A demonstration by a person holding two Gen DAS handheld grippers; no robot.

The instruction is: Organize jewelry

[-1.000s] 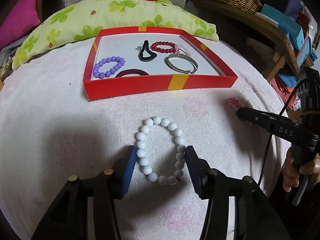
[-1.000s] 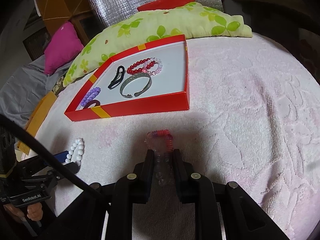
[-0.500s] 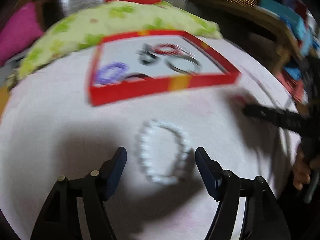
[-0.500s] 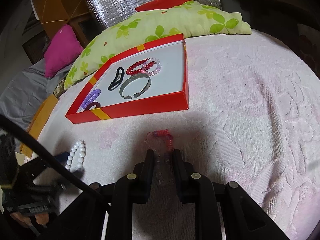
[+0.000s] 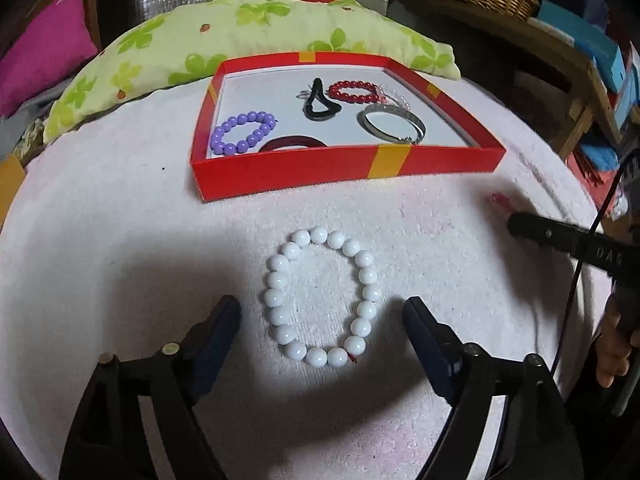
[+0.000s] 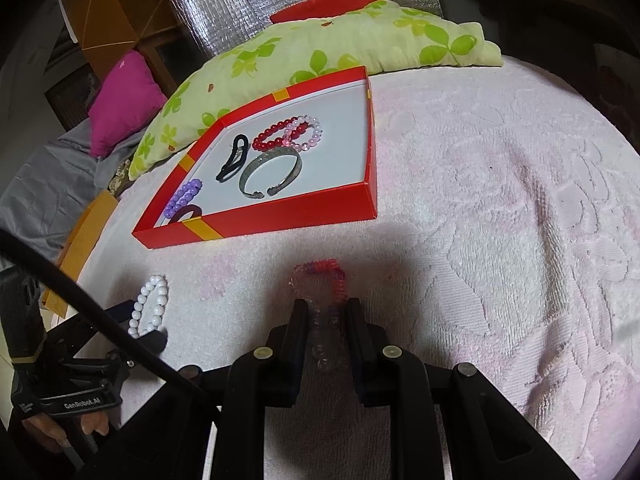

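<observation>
The left gripper (image 5: 322,316) is opening, its jaws clear of the white bead bracelet (image 5: 321,298) lying flat between them. The right gripper (image 6: 327,312) pinches a pink-and-clear bead bracelet (image 6: 323,276). The red tray (image 5: 348,166) sits at twelve o'clock.

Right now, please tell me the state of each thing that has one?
Left tongs: opening, pads clear of the white bracelet, which lies flat on the towel.
Right tongs: shut on the clear-and-pink bracelet.
Red box: open, holding six pieces.
</observation>
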